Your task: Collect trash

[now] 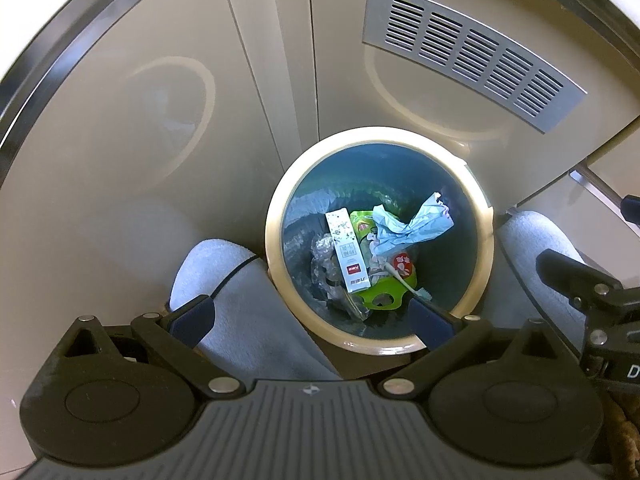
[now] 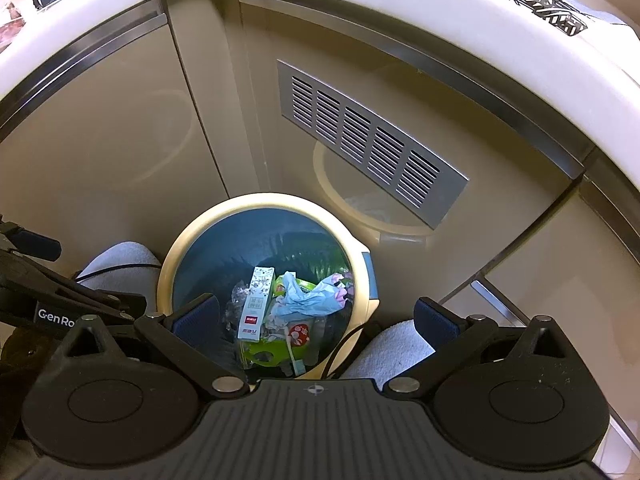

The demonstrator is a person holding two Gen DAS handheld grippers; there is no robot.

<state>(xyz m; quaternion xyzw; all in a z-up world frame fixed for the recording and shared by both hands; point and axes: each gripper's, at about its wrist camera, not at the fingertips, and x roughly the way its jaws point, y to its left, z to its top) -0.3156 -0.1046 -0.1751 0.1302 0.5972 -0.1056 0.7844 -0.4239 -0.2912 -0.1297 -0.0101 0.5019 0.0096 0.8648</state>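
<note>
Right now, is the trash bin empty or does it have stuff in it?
Not empty. The bin holds a white carton, crumpled blue paper and green packaging at the bottom, well below the rim.

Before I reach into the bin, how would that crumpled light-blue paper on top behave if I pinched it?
The crumpled light-blue paper would probably be floppy and very light, judging by its creased, twisted folds. It would likely squash flat between gripper pads. It lies loosely over the green wrapper, so it should lift free without dragging much.
</note>
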